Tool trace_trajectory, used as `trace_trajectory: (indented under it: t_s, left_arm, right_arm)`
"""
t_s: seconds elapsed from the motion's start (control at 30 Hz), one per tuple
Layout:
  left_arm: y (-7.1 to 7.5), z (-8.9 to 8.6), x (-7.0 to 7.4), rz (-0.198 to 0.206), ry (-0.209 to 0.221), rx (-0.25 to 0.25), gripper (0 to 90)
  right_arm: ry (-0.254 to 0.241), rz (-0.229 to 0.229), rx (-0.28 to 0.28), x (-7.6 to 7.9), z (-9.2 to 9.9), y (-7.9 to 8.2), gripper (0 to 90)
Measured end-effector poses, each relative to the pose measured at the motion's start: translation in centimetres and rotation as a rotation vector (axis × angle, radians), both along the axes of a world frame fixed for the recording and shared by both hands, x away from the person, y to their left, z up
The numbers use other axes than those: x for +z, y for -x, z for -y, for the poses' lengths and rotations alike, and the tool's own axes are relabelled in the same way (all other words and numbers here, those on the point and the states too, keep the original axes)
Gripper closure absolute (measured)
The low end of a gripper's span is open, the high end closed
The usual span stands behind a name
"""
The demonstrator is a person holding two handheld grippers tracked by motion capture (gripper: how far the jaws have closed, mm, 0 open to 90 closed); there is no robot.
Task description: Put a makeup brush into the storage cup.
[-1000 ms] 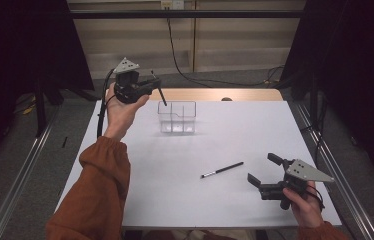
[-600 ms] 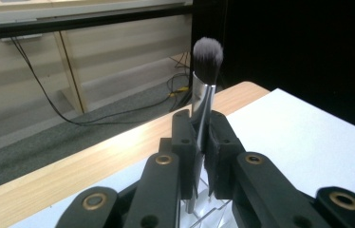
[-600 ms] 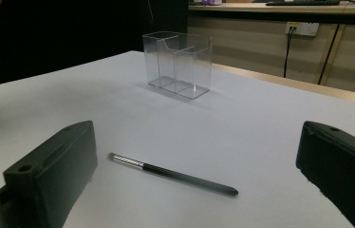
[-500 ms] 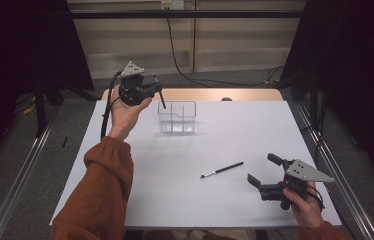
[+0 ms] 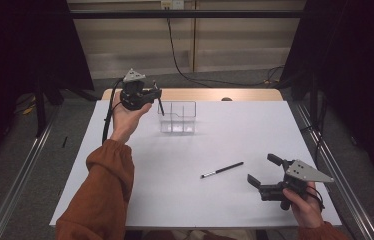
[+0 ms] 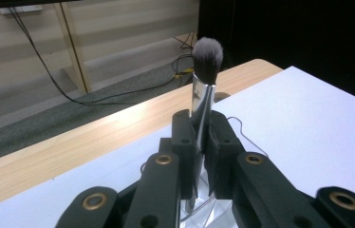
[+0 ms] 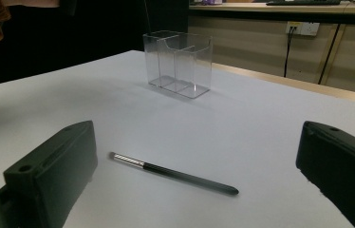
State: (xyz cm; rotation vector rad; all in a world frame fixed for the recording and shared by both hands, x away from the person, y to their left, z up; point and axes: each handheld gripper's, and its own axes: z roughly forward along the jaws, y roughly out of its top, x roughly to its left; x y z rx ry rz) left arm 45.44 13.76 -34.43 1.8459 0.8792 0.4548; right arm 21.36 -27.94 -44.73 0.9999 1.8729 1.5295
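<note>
Grey-bristled makeup brush with silver ferrule (image 6: 207,71) stands clamped between the left tool (image 5: 156,95) jaws, bristles up, handle end over the clear acrylic two-compartment organiser (image 5: 177,117). Slim black brush (image 5: 222,170) lies on the white tabletop (image 5: 175,165) ahead of the wide-open right tool (image 5: 262,172).
</note>
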Motion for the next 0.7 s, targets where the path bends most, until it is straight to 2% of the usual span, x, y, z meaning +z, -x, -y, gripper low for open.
trace_trajectory:
  t_s: [0.13,0.3,0.53,0.7]
  left_arm:
    - [0.1,0.0,-0.5,0.000,-0.017,-0.003,83.8]
    - [-0.1,0.0,-1.2,-0.023,-0.017,0.012,83.8]
    - [-0.3,0.3,-1.6,-0.028,-0.023,0.014,83.8]
    - [-0.5,0.2,-2.1,-0.043,-0.007,0.019,83.8]
  right_arm:
    - [0.004,0.001,0.003,0.0,0.0,0.0,0.0]
    - [0.003,-0.002,0.004,0.0,-0.1,0.0,0.0]
    - [0.005,0.000,0.006,0.0,-0.1,0.0,0.0]
    - [0.006,-0.002,0.008,-0.1,-0.2,0.0,0.0]
